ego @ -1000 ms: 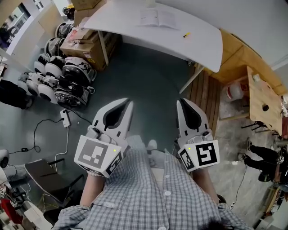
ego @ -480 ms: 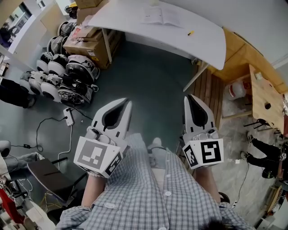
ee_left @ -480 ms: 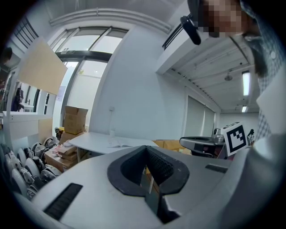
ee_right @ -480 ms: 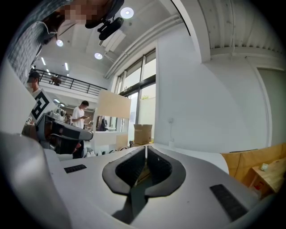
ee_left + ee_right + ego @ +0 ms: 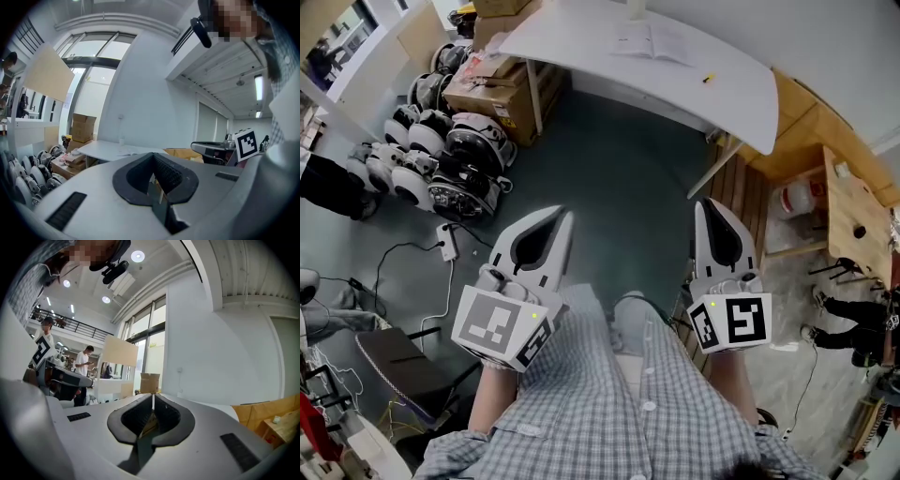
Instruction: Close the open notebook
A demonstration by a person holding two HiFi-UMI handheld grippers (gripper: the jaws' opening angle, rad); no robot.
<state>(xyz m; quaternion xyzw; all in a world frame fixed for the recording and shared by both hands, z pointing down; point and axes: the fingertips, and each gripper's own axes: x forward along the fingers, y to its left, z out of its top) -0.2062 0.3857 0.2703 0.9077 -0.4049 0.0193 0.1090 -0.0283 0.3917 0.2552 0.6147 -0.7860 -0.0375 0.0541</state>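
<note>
The notebook is laid open and flat on the white tabletop, about midway along its length, at the top of the head view. A small yellow item is placed on the same tabletop, to the right of the notebook and apart from it. Cardboard boxes are set on the dark floor at the tabletop's left end. A row of round white and black units is lined up to their left.

Both grippers are held well apart from the notebook, above the floor and close to the person's checked shirt. The left gripper is closed, with its jaws brought together at the tips and nothing held between them. The right gripper is likewise closed and empty. Both are pointed toward the tabletop.
</note>
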